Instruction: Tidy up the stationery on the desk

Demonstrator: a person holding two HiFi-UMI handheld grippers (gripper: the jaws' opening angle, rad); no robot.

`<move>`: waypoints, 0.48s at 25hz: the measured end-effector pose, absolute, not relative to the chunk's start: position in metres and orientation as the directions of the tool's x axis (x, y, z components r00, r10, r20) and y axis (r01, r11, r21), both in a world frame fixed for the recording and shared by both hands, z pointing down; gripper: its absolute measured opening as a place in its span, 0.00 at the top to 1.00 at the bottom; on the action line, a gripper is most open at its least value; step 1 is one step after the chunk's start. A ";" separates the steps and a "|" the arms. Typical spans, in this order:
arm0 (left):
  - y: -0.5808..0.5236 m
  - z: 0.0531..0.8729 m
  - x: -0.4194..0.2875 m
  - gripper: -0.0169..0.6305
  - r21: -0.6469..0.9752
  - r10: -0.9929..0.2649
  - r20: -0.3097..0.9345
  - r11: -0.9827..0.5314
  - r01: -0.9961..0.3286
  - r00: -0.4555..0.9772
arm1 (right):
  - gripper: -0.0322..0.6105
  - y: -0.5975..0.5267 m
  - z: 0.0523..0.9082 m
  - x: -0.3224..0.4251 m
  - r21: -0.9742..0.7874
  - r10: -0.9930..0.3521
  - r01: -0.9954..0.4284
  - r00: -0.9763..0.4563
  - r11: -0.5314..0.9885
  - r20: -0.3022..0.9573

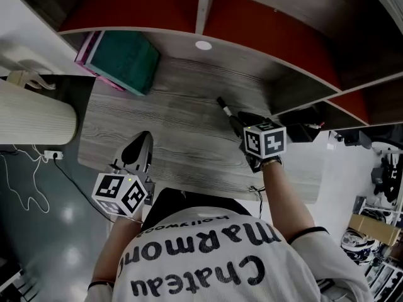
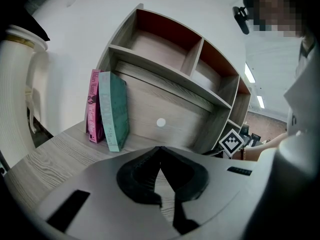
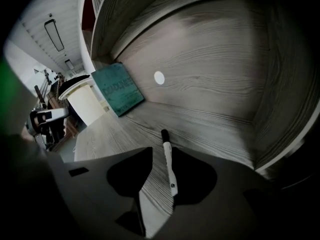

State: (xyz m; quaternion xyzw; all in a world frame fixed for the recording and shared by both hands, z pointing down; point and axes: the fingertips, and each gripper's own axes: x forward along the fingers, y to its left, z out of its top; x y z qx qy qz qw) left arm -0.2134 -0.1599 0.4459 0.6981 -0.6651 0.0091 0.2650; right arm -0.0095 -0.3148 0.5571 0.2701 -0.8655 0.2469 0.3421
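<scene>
A black-and-white marker lies on the grey wood desk, its black cap pointing toward the shelf back. My right gripper is low over it and open. The marker's rear part lies in the gap, close along the right jaw, and rests on the desk. My left gripper hovers at the desk's near left, shut with nothing in it. A teal book and a pink book stand together at the far left.
A curved wooden shelf unit with red-backed compartments rises behind the desk and bends round its right side. A white round disc sits on its back panel. A ribbed pale cylinder stands left of the desk, with a white cable on the floor.
</scene>
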 end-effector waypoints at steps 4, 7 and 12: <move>-0.163 0.442 -0.217 0.95 0.355 -0.928 0.356 0.027 -0.935 0.108 | 0.67 -0.311 0.569 -0.011 -0.218 -0.268 -0.623 -0.590 0.751 0.762; -0.162 0.440 -0.220 0.95 0.353 -0.930 0.353 0.030 -0.935 0.104 | 0.67 -0.309 0.577 -0.011 -0.176 -0.264 -0.615 -0.556 0.769 0.788; -0.158 0.442 -0.225 0.95 0.352 -0.928 0.360 0.038 -0.935 0.098 | 0.67 -0.305 0.585 -0.009 -0.147 -0.260 -0.615 -0.522 0.775 0.812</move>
